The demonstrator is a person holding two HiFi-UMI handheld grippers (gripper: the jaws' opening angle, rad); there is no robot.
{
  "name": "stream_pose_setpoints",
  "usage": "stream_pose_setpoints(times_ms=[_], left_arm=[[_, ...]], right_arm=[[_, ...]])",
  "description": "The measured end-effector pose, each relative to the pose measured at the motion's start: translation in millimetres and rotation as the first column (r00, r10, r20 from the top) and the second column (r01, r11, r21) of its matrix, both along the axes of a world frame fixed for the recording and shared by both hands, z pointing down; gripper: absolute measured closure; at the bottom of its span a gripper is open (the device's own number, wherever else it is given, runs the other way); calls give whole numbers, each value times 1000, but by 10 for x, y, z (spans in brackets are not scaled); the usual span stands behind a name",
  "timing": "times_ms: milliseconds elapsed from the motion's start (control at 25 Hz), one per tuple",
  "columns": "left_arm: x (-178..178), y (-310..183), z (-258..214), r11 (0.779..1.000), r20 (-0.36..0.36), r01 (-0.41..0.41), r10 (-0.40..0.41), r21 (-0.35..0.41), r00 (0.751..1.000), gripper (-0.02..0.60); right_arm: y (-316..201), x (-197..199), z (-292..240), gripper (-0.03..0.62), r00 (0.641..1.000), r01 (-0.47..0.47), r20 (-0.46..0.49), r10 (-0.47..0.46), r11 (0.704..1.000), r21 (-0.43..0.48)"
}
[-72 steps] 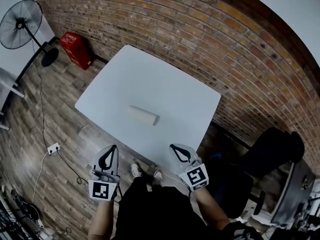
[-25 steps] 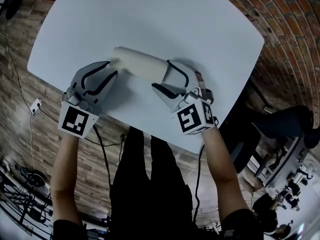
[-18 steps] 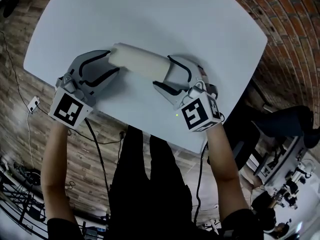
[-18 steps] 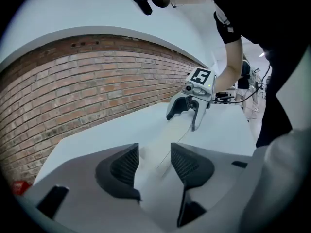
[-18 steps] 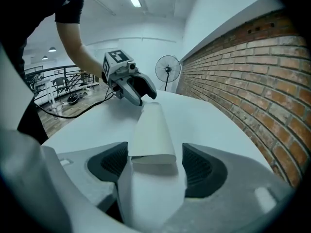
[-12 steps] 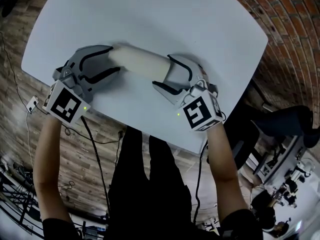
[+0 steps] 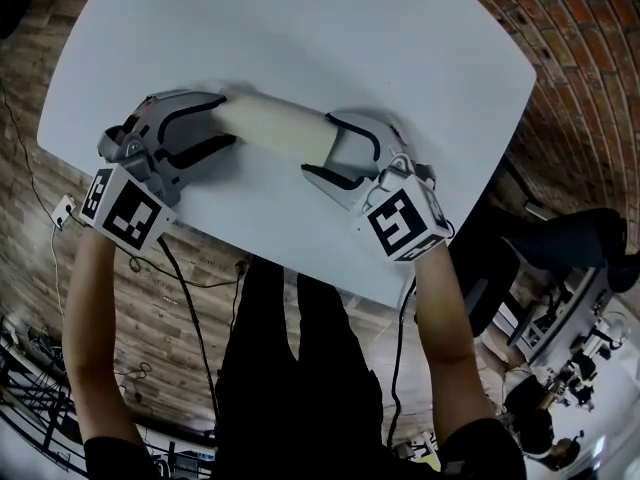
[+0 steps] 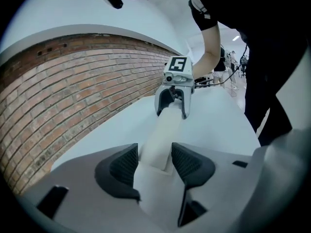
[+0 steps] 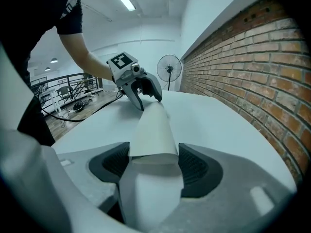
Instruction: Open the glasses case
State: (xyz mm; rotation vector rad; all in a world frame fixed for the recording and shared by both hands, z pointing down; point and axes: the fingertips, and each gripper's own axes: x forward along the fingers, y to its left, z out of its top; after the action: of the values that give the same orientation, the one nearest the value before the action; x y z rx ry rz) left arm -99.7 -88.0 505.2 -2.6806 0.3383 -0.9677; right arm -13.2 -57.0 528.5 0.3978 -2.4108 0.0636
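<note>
A long cream glasses case (image 7: 275, 128) lies closed on the white table (image 7: 400, 48). My left gripper (image 7: 228, 118) straddles its left end. Its jaws have just been opening and stand open, with the case end (image 8: 163, 130) between the pads and narrow slivers of gap on both sides. My right gripper (image 7: 318, 145) is at the case's right end. Its jaws have just been closing, and both pads press on the sides of the case (image 9: 151, 130). Each gripper view shows the other gripper at the far end: the right gripper (image 8: 171, 103) and the left gripper (image 9: 146, 98).
A brick wall (image 7: 590, 58) runs close behind the table's far right edge. A standing fan (image 9: 169, 68) is beyond the table. The wooden floor (image 7: 30, 218) has cables and a power strip at the left. The person's legs are at the near table edge.
Both grippers came from beside the person's body up to the case ends. Over the last second the left gripper rolled and widened its jaws around the left end. The right one barely moved.
</note>
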Motion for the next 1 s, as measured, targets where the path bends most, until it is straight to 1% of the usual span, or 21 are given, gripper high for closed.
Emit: stream_pose_setpoints(times_ms=[80, 160, 280, 320, 360, 520, 600, 640, 720, 800, 1000], left_arm=[[36, 44, 13, 997, 53, -51, 49, 52, 997, 393], [71, 58, 20, 994, 84, -88, 82, 67, 993, 405], [57, 17, 3, 995, 70, -82, 78, 49, 994, 409], [49, 7, 3, 996, 68, -78, 75, 49, 995, 426], [48, 5, 7, 996, 69, -78, 74, 54, 995, 442], [67, 36, 15, 991, 87, -99, 91, 95, 992, 462], [75, 64, 23, 986, 103, -122, 111, 115, 988, 503], [77, 75, 26, 985, 105, -128, 116, 119, 988, 508], [76, 80, 13, 985, 91, -123, 112, 119, 989, 514], [71, 65, -27, 987, 70, -109, 101, 121, 992, 537], [79, 37, -59, 986, 60, -103, 96, 129, 994, 538]], right_arm=[[-1, 10, 5, 279, 1000, 1, -2, -1, 1000, -4], [-5, 29, 11, 279, 1000, 1, -2, -1, 1000, -8], [-10, 34, 19, 281, 1000, 2, -2, -2, 1000, -9], [-10, 32, 20, 281, 1000, 2, -1, -2, 1000, -9], [-10, 32, 21, 283, 1000, 2, -1, -2, 1000, -9], [-22, 38, 17, 283, 1000, 5, 1, -5, 1000, -11], [-31, 42, 16, 283, 1000, 6, 1, -6, 1000, -12], [-31, 44, 18, 283, 1000, 6, 1, -6, 1000, -12], [-24, 46, 24, 283, 1000, 6, 0, -6, 1000, -12], [-16, 45, 27, 283, 1000, 7, -1, -7, 1000, -11], [-26, 48, 20, 284, 1000, 4, -2, -4, 1000, -14]])
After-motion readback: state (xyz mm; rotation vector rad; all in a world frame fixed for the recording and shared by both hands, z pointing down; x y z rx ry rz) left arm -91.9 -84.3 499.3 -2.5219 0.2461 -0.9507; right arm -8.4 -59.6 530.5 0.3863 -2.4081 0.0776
